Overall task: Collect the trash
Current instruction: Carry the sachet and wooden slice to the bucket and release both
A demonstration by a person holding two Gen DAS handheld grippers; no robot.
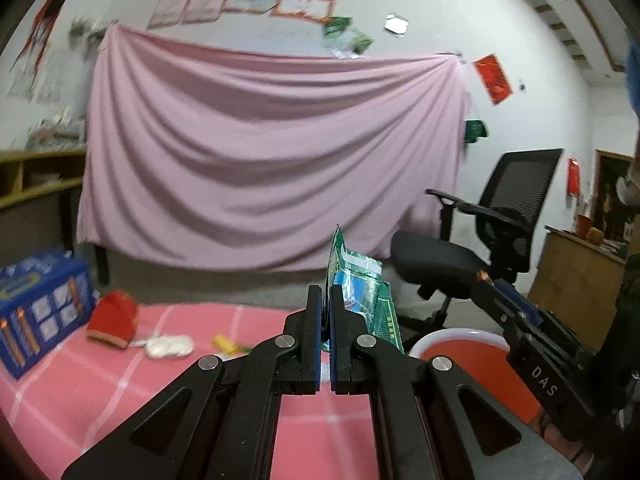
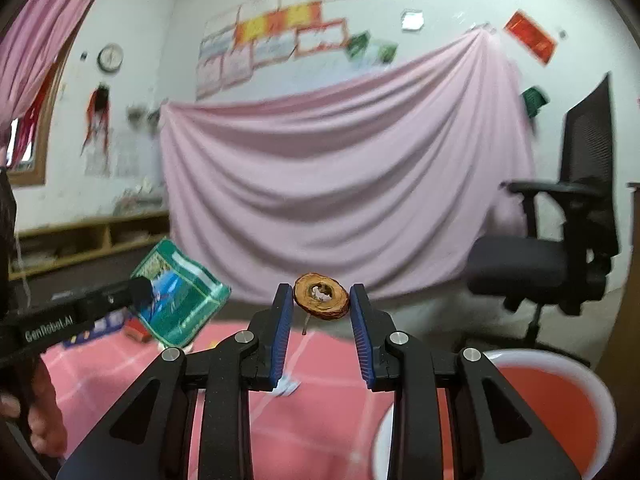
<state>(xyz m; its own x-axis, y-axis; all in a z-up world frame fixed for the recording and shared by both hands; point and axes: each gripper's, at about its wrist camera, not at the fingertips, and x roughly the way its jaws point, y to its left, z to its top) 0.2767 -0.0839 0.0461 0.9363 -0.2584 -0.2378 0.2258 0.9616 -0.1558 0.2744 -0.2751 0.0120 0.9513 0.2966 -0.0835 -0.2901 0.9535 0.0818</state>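
**Both fingers loaded, bin just below**

My left gripper [image 1: 326,320] pinches the green wrapper [image 1: 360,292] tight; my right gripper [image 2: 322,320] clamps a brown fruit slice [image 2: 321,297] by its edges. The red bin [image 2: 552,392] sits below-right. That slim edge grip could slip, dropping the slice onto the bench [image 1: 120,392].

White wall [image 1: 500,12], pink sheet [image 1: 272,148] draped, black office chair [image 1: 508,216], wooden shelf [image 2: 92,240], clock [image 2: 110,57].
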